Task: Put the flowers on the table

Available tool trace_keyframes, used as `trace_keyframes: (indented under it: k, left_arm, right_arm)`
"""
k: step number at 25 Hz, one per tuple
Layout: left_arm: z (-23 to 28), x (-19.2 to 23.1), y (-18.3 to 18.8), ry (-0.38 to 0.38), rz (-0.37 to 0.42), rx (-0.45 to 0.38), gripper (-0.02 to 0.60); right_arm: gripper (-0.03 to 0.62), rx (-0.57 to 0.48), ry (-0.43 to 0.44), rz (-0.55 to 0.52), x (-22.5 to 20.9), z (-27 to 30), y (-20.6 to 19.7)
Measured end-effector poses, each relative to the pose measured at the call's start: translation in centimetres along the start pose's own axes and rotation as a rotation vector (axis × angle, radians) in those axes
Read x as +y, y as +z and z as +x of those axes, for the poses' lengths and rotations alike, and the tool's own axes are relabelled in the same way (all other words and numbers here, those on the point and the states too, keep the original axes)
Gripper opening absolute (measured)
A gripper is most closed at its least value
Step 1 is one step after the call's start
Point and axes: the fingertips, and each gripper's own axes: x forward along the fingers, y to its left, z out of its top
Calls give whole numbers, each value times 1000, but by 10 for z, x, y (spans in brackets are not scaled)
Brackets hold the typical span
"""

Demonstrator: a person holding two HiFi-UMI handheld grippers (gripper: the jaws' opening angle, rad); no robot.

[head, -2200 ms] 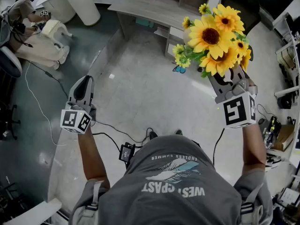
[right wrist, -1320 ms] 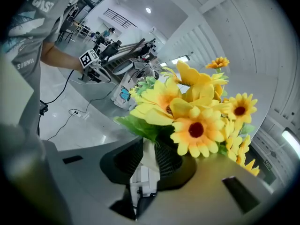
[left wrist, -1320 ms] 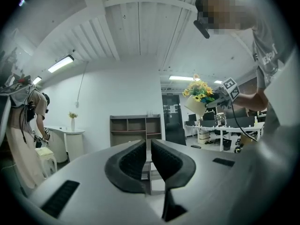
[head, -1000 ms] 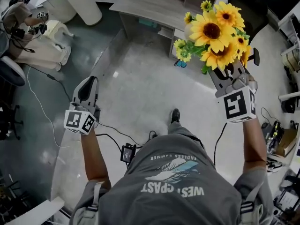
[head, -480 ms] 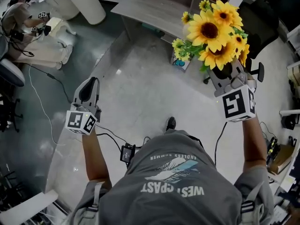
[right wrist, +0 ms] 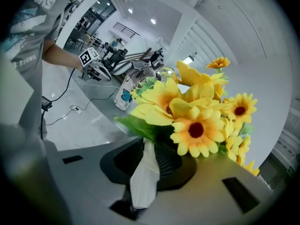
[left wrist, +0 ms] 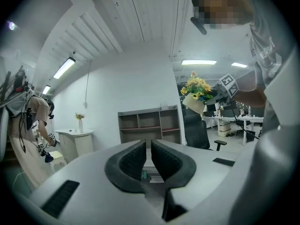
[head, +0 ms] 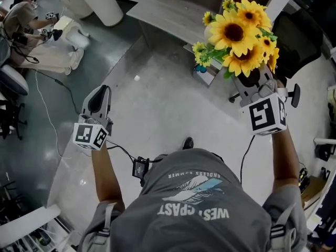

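A bunch of yellow sunflowers [head: 239,35] with green leaves is held up at the right of the head view, above the floor. My right gripper [head: 253,83] is shut on its base. In the right gripper view the blooms [right wrist: 187,111] fill the middle, and a white part of the base [right wrist: 145,177] is pinched between the jaws of the right gripper [right wrist: 149,156]. My left gripper [head: 97,101] hangs over the floor at the left, shut on nothing. In the left gripper view, beyond that gripper's [left wrist: 150,159] nearly touching jaws, the flowers [left wrist: 197,87] show far off at the upper right.
A grey wooden desk [head: 173,14] with shelves behind it stands ahead, just beyond the flowers. A black office chair [head: 291,41] is at the right. A white round pedestal [head: 100,1] and a bent-over person [head: 31,41] are at the upper left. Cables [head: 58,88] trail on the floor.
The person has walked forward: the desk and shelves are nearer and the office chair has come into view. Both grippers keep their pose, the right still holding the flowers.
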Motion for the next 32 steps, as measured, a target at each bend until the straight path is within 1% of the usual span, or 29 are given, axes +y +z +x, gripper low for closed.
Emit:
trace_keyframes:
  k: [6, 13, 18, 21, 23, 26, 28, 32]
  left_arm:
    - [-2, -2, -3, 11, 8, -8, 46]
    - [4, 0, 0, -10, 16, 3, 46]
    - [16, 2, -7, -38, 13, 4, 46]
    - [15, -3, -12, -17, 24, 12, 46]
    - [12, -4, -16, 20, 28, 25, 46]
    - [7, -4, -22, 74, 12, 47, 46]
    - [12, -1, -26, 68, 9, 50, 46]
    - [35, 14, -34, 36, 22, 40, 46]
  right_arm:
    - [100, -12, -4, -13, -1, 2, -1]
    - [100, 6, 0, -1, 0, 0, 1]
    - [100, 32, -9, 3, 2, -5, 2]
    - [99, 19, -1, -2, 3, -10, 1]
    - [100, -1, 19, -3, 3, -9, 0]
    - [99, -16, 70, -21, 2, -5, 1]
    - [99, -8, 72, -14, 2, -5, 0]
    - [99, 18, 37, 8, 2, -4, -2]
